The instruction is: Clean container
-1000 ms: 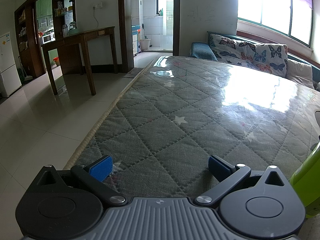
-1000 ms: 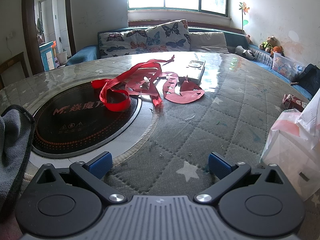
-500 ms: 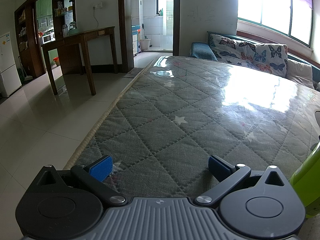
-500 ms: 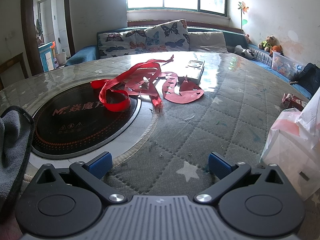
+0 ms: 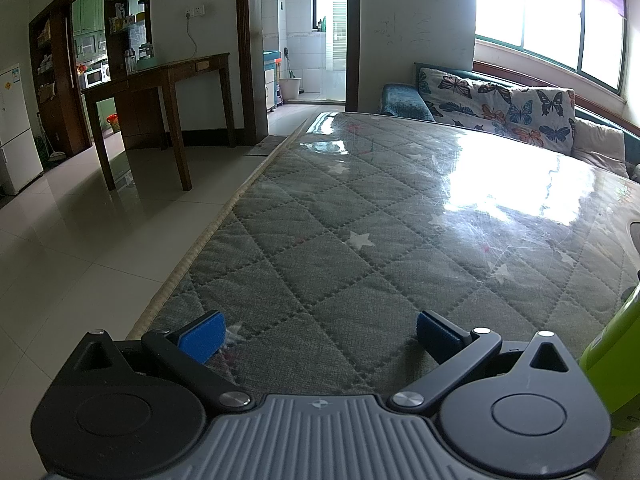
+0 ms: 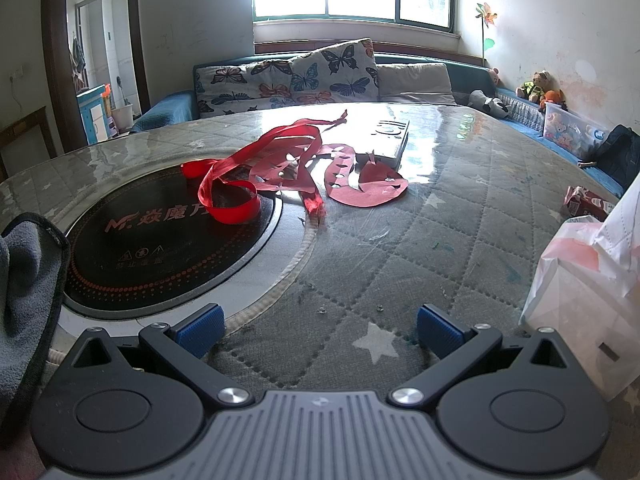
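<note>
Grey star-quilted table cover [image 6: 460,216], red ribbon [image 6: 256,160], butterfly-print cushions [image 6: 304,76].

one grey cloth [image 6: 24,280] at the left edge. one black round cooktop [image 6: 160,248] set in the table. one red ribbon [image 6: 248,176], one red paper cutout [image 6: 360,188]. one white remote [image 6: 390,138]. one white plastic bag [image 6: 580,300]. one red carton [image 6: 584,202]. one lime-green container [image 5: 616,364]. two butterfly cushions [image 6: 304,76]. three soft toys [image 6: 536,84].
</note>
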